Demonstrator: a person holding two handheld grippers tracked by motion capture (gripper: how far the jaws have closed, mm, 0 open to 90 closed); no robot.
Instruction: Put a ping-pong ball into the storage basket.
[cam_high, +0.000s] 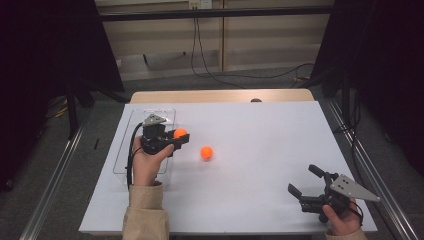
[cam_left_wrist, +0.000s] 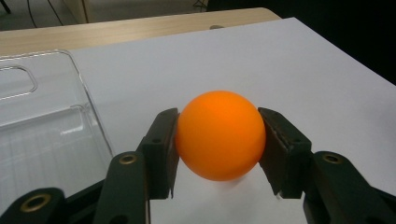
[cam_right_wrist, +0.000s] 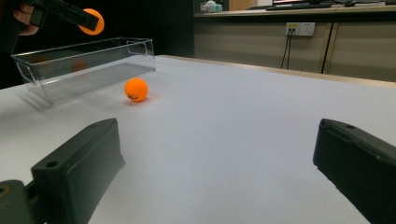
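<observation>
Gripping status: an orange ball is clamped between the pads of the left gripper, one pad on each side.
Left hand pose: the left hand is raised above the table, its sleeve entering from the bottom edge of the high view; the held ball is seen in the right gripper view above the tray's level.
Right gripper: the right gripper is held low at the near right corner, jaws spread wide with nothing between them.
Second ball: a second orange ball is resting on the sheet, near the tray and well apart from the right gripper.
Tray: a clear plastic tray is set along the left edge of the sheet, just beside the held ball.
Open room: bare sheet is noted between the loose ball and the right gripper.
Surface: a white sheet is laid over a wooden table.
Room: cables and a wall socket are seen beyond the table's far edge.
</observation>
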